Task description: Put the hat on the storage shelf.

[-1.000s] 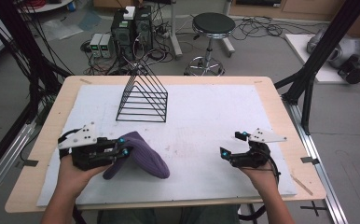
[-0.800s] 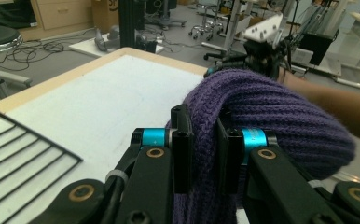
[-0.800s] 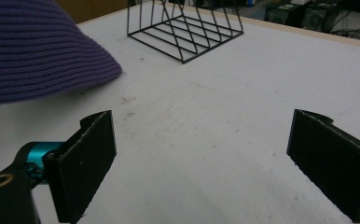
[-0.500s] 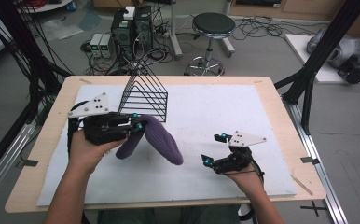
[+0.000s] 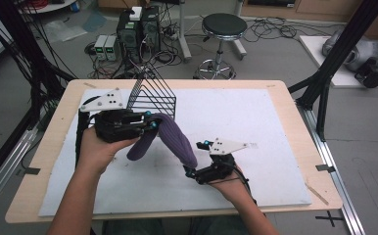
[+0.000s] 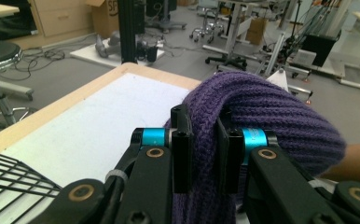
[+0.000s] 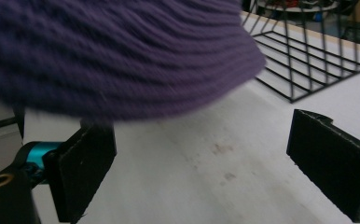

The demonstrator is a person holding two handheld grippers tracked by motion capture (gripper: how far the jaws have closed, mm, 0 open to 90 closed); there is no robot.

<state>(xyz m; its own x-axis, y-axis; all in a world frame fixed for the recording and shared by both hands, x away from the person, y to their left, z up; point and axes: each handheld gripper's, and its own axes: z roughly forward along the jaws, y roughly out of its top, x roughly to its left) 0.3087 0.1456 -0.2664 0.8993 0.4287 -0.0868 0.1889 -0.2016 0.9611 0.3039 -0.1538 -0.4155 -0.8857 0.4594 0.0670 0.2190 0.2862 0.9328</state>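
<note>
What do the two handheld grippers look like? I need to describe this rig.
Both the left gripper and the right gripper have black bodies, flat black jaws, turquoise fittings, brass-coloured pivot rings and a grey three-cornered plate on top. The forearms are bare, no sleeves.

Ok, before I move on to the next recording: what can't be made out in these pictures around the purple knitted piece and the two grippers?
- Purple knitted garment: whether hat or sleeve is unclear; in the left gripper view the left gripper hides its pinched part.
- Right gripper view: the knit is blurred and cut off by the top edge.
- High view: whether the right gripper touches the knit's hanging end is too small to tell.
- Black wire rack: its near-left corner is hidden by the left gripper's grey plate.
</note>
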